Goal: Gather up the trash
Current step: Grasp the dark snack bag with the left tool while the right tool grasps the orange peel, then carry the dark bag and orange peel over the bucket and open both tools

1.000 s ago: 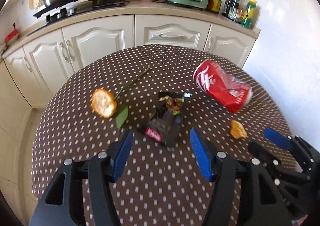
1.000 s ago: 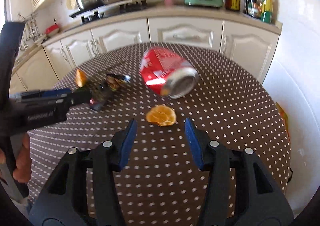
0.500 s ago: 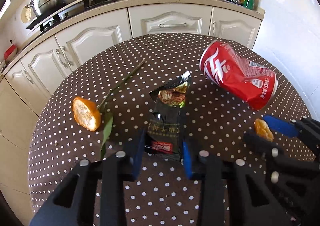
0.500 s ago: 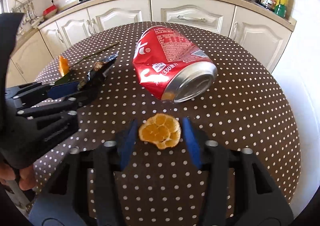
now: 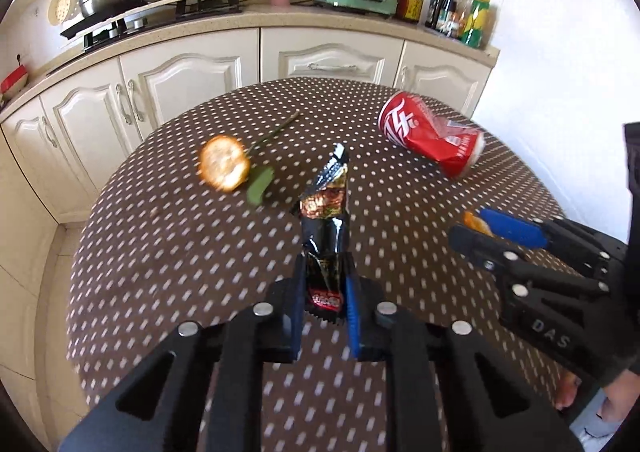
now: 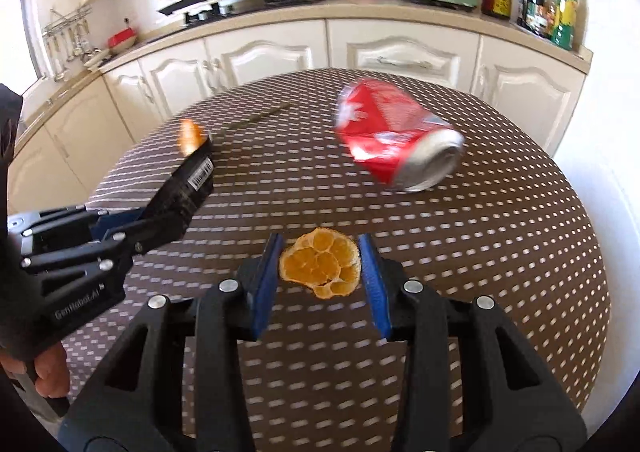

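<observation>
Over a round brown polka-dot counter, the left gripper has its jaws pinched on a crumpled black snack wrapper, lifting it clear, the right gripper clasps a dried orange peel for disposal, while a dented red soda can lies beyond.

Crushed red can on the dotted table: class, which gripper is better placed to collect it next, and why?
Right, though only tentatively. The right gripper is nearer the can, which lies just ahead of it, but holds an orange peel. The left gripper is shut on the black wrapper, farther away.
</observation>
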Available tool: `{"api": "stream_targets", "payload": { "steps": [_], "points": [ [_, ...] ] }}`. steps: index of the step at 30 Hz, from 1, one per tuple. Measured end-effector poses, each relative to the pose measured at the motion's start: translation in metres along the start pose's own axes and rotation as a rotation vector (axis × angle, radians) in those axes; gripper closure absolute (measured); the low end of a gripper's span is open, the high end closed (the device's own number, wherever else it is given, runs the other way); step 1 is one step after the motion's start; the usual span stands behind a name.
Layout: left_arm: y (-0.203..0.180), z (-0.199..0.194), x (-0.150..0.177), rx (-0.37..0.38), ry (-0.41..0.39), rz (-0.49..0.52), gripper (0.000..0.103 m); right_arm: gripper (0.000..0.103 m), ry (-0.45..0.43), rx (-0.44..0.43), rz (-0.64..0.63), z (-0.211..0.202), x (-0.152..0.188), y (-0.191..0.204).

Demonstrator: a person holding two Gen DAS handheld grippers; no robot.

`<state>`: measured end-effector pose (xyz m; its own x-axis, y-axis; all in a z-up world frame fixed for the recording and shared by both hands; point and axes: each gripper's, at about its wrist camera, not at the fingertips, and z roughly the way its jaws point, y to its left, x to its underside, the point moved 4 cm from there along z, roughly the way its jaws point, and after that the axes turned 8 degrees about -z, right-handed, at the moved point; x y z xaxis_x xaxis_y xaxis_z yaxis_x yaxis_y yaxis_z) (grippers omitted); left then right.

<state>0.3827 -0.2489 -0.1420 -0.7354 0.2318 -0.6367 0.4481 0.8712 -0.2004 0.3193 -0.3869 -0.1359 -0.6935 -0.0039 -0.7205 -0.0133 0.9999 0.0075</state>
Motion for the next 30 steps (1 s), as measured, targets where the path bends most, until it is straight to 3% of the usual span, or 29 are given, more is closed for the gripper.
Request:
{"api": "stream_targets", "payload": {
  "steps": [3,9,16,24,30],
  "points": [
    [0.024,-0.029,0.014,0.022,-0.033,-0.04,0.088,0.064,-0.025,-0.033,-0.02,-0.01,-0.003,0.027],
    [0.095,-0.088,0.045,0.049,-0.099,-0.158,0.088,0.064,-0.063,-0.127,-0.112,-0.022,-0.013,0.12],
    [0.218,-0.141,0.112,-0.059,-0.134,-0.336,0.088,0.064,-0.05,-0.267,-0.238,-0.009,-0.013,0.249],
    [0.348,-0.149,0.202,-0.21,-0.092,-0.566,0.088,0.064,0.058,-0.429,-0.376,0.047,0.025,0.412],
    [0.425,-0.13,0.258,-0.278,-0.029,-0.719,0.088,0.064,0.16,-0.492,-0.429,0.103,0.065,0.495]
  ]
}}
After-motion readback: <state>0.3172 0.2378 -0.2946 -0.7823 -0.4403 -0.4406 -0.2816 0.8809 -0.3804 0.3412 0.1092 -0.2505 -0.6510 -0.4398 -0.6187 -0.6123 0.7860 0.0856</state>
